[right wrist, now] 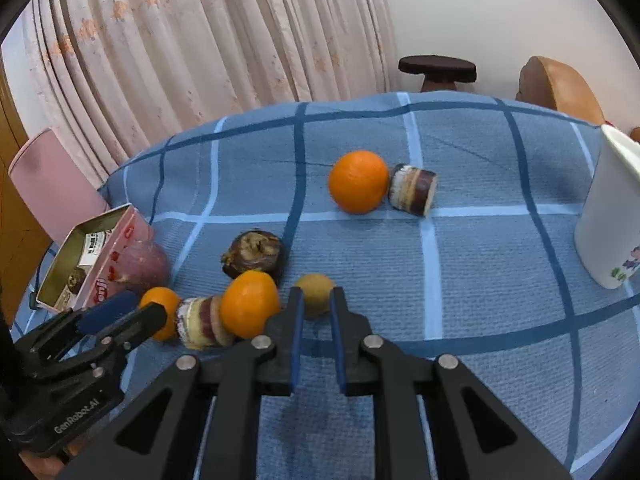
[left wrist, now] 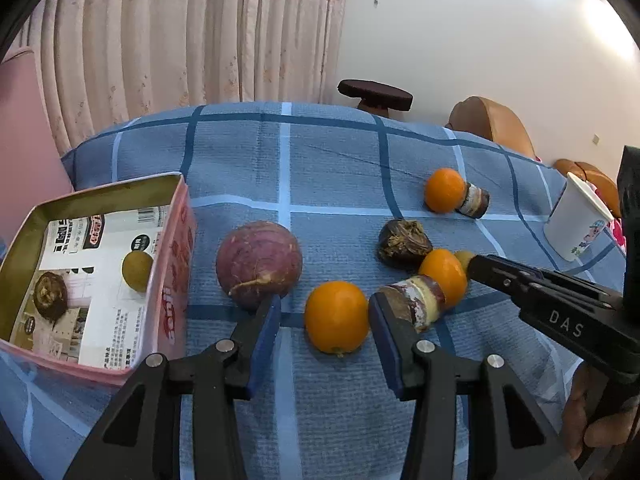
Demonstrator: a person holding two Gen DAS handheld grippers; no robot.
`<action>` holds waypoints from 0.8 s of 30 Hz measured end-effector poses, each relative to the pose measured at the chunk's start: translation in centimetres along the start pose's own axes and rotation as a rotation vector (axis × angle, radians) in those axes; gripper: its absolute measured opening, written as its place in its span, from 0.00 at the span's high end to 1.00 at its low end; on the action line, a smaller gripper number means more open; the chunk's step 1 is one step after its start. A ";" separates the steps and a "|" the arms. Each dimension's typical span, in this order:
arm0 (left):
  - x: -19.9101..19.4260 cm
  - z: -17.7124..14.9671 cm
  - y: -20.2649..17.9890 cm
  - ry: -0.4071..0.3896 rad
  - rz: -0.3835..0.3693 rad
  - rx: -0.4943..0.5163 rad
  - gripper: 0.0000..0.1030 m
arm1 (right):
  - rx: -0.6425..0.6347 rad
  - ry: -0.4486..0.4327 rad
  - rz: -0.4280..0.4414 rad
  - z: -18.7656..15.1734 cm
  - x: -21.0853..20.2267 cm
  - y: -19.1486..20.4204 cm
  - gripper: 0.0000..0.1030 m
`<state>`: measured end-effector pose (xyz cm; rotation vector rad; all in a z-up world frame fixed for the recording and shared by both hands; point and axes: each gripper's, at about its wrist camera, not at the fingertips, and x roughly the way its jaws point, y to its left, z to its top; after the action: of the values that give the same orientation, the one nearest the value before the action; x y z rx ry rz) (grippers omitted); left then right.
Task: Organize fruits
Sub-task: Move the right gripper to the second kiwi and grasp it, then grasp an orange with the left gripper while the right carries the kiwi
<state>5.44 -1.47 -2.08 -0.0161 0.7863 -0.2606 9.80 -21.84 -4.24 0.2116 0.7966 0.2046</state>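
On the blue checked cloth, my left gripper [left wrist: 324, 312] straddles an orange [left wrist: 336, 316]. Its right pad touches the fruit, while a gap shows at the left pad, so it stands open. My right gripper [right wrist: 316, 300] is shut on a small yellow-green fruit [right wrist: 316, 292], which rests on the cloth. A pink tin [left wrist: 176, 248] at the left holds another yellow-green fruit [left wrist: 138, 270] and a dark brown one [left wrist: 50, 296]. Loose nearby are a large purple fruit [left wrist: 258, 264], a dark brown fruit [left wrist: 404, 242], two more oranges [left wrist: 444, 276] [left wrist: 444, 190] and two banded cylinder pieces [left wrist: 416, 300] [left wrist: 474, 200].
A white paper cup [right wrist: 612, 220] stands at the cloth's right edge. Behind the table hang curtains, with a dark stool [right wrist: 438, 70] and a tan chair [right wrist: 560, 88]. A hand [left wrist: 592, 412] holds the right gripper's handle.
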 end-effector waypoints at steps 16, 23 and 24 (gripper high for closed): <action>0.4 0.1 -0.6 0.018 0.045 0.071 0.35 | 0.071 0.099 0.101 0.7 0.9 -1.9 0.72; 0.7 0.2 -1.5 0.010 0.079 0.104 0.36 | 0.002 0.054 0.020 0.9 1.2 -0.2 0.70; 0.8 0.3 -1.6 0.008 0.082 0.109 0.37 | -0.003 0.052 0.011 0.9 1.4 -0.2 0.70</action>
<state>5.82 -3.27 -2.23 0.1196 0.7782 -0.2260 11.44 -21.79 -4.59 0.2081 0.8464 0.2223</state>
